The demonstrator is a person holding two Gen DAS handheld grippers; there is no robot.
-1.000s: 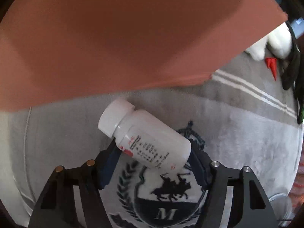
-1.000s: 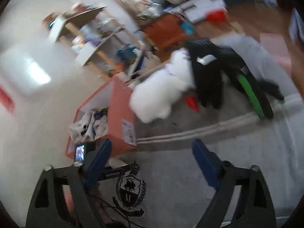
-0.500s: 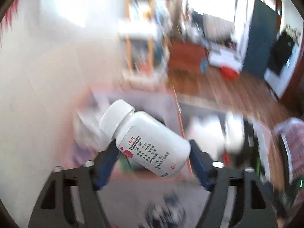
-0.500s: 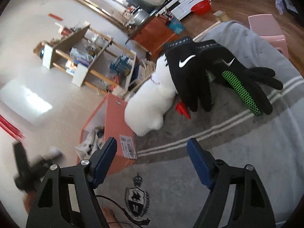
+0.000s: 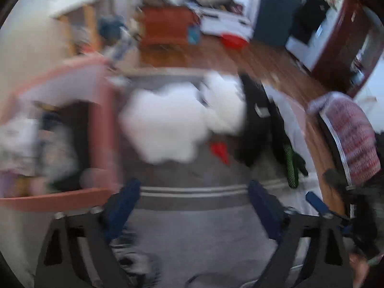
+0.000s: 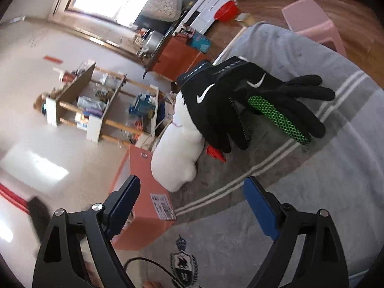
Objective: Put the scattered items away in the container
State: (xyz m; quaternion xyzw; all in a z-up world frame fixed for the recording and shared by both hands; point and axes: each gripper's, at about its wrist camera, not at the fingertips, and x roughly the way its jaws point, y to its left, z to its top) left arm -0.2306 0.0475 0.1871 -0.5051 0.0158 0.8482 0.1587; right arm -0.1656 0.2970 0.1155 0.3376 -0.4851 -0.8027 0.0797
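Note:
The salmon-coloured box (image 5: 103, 124) stands at the left of the blurred left wrist view, with several items inside. My left gripper (image 5: 193, 189) hangs above the grey rug (image 5: 192, 228) just right of the box; its jaws are closing with nothing between them. A white plush toy (image 5: 172, 124), a small red piece (image 5: 219, 151) and black gloves (image 5: 259, 124) lie beyond it. In the right wrist view my right gripper (image 6: 192, 187) is empty, its jaws opening. It faces the box (image 6: 144, 201), the plush toy (image 6: 177, 158), the red piece (image 6: 214, 152) and the gloves (image 6: 240, 105).
The rug (image 6: 312, 192) has pale stripes and a crest. A wooden shelf unit (image 6: 96, 103), an orange cabinet (image 6: 180, 57) and a pink stool (image 6: 314, 24) stand on the floor beyond it. A black cable (image 6: 148, 264) runs near the right gripper.
The left gripper lifted the white bottle off the rug and carried it over the box; the bottle is gone from its jaws now. The right gripper rolled and drew nearer the gloves.

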